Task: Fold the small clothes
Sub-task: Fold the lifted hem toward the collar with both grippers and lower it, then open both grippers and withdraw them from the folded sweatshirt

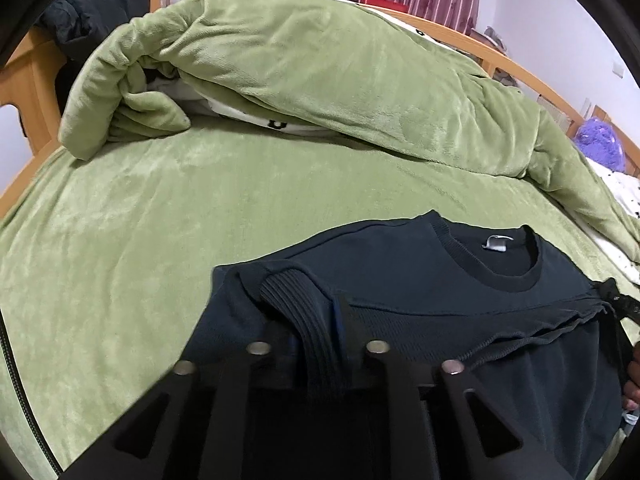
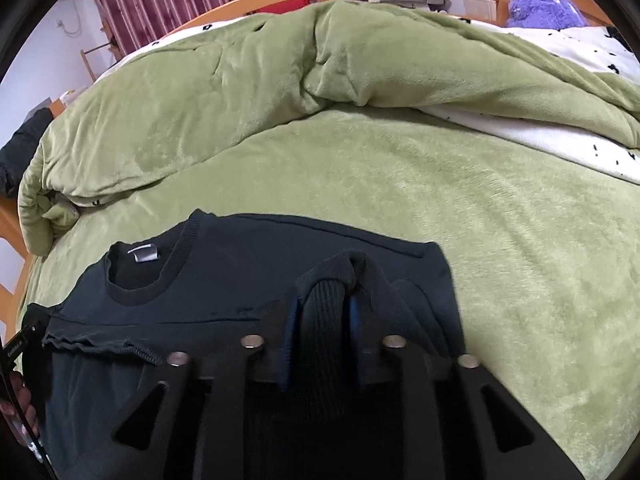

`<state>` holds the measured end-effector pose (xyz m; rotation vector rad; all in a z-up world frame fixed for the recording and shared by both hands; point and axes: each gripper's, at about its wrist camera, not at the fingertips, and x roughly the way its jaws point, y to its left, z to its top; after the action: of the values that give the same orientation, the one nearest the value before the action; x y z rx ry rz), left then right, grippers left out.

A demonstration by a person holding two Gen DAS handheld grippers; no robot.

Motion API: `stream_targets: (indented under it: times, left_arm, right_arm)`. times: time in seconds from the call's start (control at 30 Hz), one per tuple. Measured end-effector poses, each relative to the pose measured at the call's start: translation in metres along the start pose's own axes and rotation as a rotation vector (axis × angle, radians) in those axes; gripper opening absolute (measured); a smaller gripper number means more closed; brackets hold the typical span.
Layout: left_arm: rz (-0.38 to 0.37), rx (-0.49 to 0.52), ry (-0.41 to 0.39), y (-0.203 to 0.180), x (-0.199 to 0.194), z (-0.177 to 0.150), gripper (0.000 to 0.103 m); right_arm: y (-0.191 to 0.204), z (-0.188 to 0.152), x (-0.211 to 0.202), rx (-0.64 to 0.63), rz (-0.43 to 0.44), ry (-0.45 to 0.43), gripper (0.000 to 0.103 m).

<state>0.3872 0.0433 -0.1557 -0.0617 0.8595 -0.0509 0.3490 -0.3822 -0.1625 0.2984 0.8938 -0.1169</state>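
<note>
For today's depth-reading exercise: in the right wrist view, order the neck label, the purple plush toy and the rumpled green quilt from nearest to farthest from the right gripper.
1. Neck label, inside the dark top's collar, left of the right gripper.
2. Green quilt, heaped across the middle of the bed.
3. Purple plush toy, far upper right by the bed rail.

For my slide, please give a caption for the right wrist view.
Right gripper around the ribbed hem of a dark sweatshirt on a green bedspread.
</note>
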Motion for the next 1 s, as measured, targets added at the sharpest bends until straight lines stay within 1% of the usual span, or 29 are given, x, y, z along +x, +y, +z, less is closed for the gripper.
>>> stream_targets:
  times: [0.1,0.17,0.23,0.3,0.4,0.6,0.67,0.73,0.83,0.9,1.0]
  left_arm:
    - [0.031,0.008,0.003,-0.002,-0.008,-0.003,0.034]
    - [0.031,0.010,0.002,-0.002,-0.015,-0.005,0.055]
    - [0.026,0.005,-0.022,-0.002,-0.029,-0.011,0.064]
    - [0.027,0.015,-0.030,-0.003,-0.042,-0.017,0.065]
    - [0.016,0.015,-0.013,-0.004,-0.060,-0.026,0.066]
    - [0.002,-0.009,-0.020,-0.002,-0.098,-0.051,0.067]
    - [0.004,-0.015,-0.032,-0.001,-0.111,-0.063,0.070]
    - [0.007,-0.011,-0.035,0.000,-0.122,-0.076,0.070]
    - [0.006,-0.021,-0.031,0.003,-0.134,-0.094,0.071]
    - [0.004,-0.030,-0.028,0.006,-0.140,-0.106,0.071]
    - [0.006,-0.051,-0.031,0.011,-0.149,-0.121,0.071]
  right_arm:
    - [0.000,-0.004,-0.013,-0.027,-0.025,-0.006,0.039]
    - [0.001,-0.013,-0.026,-0.068,-0.053,-0.014,0.039]
    - [0.002,-0.020,-0.037,-0.092,-0.063,-0.019,0.040]
    - [0.002,-0.031,-0.051,-0.114,-0.069,-0.019,0.042]
    - [0.001,-0.049,-0.073,-0.129,-0.066,-0.013,0.045]
    - [-0.007,-0.085,-0.113,-0.117,-0.056,-0.008,0.053]
    - [-0.010,-0.094,-0.121,-0.101,-0.040,-0.006,0.054]
    - [-0.014,-0.107,-0.131,-0.087,-0.028,-0.004,0.055]
    - [-0.014,-0.120,-0.140,-0.100,-0.037,-0.010,0.056]
    - [-0.013,-0.132,-0.148,-0.110,-0.039,-0.017,0.060]
    - [-0.012,-0.145,-0.155,-0.118,-0.035,-0.019,0.061]
